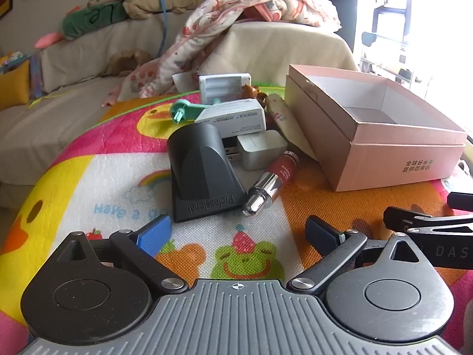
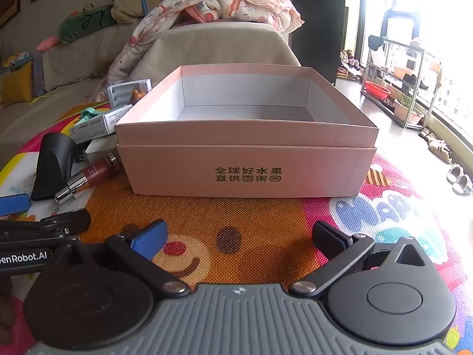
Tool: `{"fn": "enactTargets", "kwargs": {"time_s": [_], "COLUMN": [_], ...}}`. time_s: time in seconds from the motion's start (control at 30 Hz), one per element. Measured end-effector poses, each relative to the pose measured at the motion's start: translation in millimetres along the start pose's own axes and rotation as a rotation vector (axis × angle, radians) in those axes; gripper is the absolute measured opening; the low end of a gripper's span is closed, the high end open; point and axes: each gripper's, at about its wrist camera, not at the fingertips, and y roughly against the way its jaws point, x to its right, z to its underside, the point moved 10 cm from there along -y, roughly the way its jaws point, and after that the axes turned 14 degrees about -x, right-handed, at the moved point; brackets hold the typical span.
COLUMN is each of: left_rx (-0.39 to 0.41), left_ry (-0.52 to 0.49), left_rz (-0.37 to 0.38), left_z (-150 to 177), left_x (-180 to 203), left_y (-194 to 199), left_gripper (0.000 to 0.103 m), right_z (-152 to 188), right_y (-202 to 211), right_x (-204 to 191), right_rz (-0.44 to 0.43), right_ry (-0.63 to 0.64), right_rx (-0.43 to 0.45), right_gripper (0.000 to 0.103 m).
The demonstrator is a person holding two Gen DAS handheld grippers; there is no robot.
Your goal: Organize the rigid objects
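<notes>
On the left of the colourful cartoon-print play mat (image 1: 88, 153) lies a clutter of hard things. Farthest back stands a white ribbed plastic holder (image 1: 224, 86), with a mint-green plastic handle (image 1: 184, 110) lying in front of it to the left. A white printed carton (image 1: 235, 116) rests on the pile beside the handle. Nearer the camera sits a black plastic hair-dryer nozzle (image 1: 204, 171), flat mouth toward the viewer, and behind its right edge a small silver-white cube charger (image 1: 260, 149). A dark red tube with a shiny chrome cap (image 1: 273, 180) lies at a slant just right of the nozzle, cap toward the camera, close to the box corner. A cream patterned cylinder (image 1: 280, 114) leans along the box's left wall.

The left tool (image 1: 238, 232) hovers over the mat short of the nozzle, released, jaws spread wide with nothing between them.

To the right stands the open pink cardboard box (image 2: 248, 165), gold characters on its front wall, its white inside bare. The right tool (image 2: 241, 235) faces that wall, likewise released and holding nothing.
</notes>
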Motion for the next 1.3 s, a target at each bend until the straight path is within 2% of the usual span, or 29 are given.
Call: {"fn": "enactTargets", "kwargs": {"time_s": [1.3], "left_rx": [0.000], "left_ry": [-0.001], "left_rz": [-0.002], "left_z": [0.1], "left_x": [0.2], "left_y": [0.1], "left_gripper": [0.100], "right_z": [-0.7], "right_y": [-1.4], "right_x": [-0.1], "right_rz": [-0.002], "right_ry": [-0.002], "right_rx": [0.000], "right_gripper": [0.103]}}
